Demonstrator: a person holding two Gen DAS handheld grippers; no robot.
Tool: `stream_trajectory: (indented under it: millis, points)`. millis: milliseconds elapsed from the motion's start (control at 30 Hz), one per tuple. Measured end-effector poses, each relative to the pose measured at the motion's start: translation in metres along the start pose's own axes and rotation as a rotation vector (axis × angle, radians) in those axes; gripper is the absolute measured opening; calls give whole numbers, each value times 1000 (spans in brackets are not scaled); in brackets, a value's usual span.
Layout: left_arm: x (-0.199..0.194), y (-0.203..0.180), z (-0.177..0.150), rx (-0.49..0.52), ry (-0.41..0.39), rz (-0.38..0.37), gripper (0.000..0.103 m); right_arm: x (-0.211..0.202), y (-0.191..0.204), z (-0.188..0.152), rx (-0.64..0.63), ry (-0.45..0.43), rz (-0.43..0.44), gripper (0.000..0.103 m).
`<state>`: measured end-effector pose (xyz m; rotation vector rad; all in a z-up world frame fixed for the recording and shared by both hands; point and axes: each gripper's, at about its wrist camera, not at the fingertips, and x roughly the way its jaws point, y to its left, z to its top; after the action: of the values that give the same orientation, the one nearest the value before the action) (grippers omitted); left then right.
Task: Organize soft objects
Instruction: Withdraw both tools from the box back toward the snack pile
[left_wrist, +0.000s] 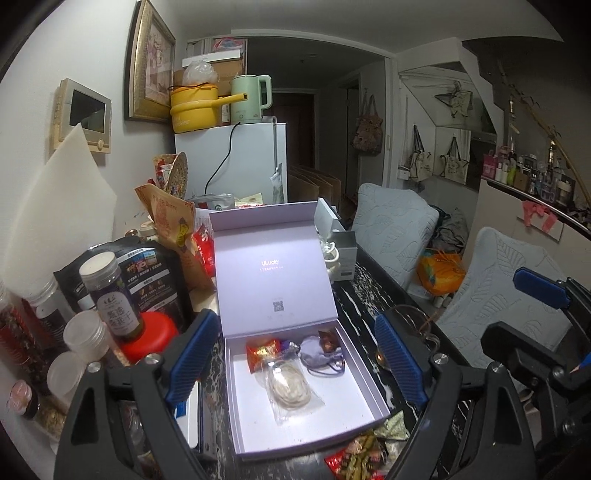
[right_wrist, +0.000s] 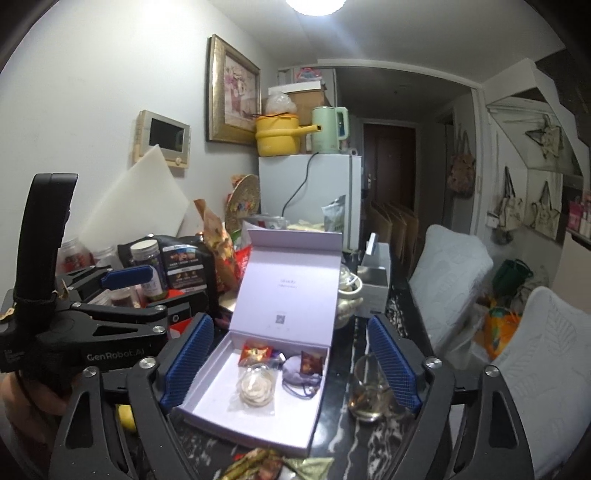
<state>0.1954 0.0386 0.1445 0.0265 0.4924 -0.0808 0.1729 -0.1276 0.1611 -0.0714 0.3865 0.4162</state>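
One view only: glass cup (right_wrist: 367, 391) beside box (right_wrist: 207, 387) unobstructed.

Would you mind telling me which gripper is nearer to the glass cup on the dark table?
Right. The right gripper has its right-hand finger beside the glass cup. The left gripper sits further left, straddling the open box, with the cup beyond its right-hand finger.

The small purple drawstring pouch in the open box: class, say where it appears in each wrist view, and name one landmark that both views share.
Left wrist view: the purple pouch lies at centre, in the far right part of the open box, right of the red snack packet.
Right wrist view: the purple pouch lies just below centre, near the box's right wall.
Shared landmark: the yellow pot on the fridge.
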Motion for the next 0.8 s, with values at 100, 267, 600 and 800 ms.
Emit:
stream_trajectory:
  millis: [100,267,600,800]
  points:
    - [-9,-3,-9,9,6,-11,89,-12,3,-7,-1,-4,-9,95]
    - [-22,-8,-26,15,10,-31,90,-30,10,-21,-1,-1,-24,98]
    - [-46,-23,-60,59,28,-84,90,-53,13,-59,57,14,-42,98]
    - [-42,-29,-83,55,74,-102,90,-57,10,-84,89,50,-50,98]
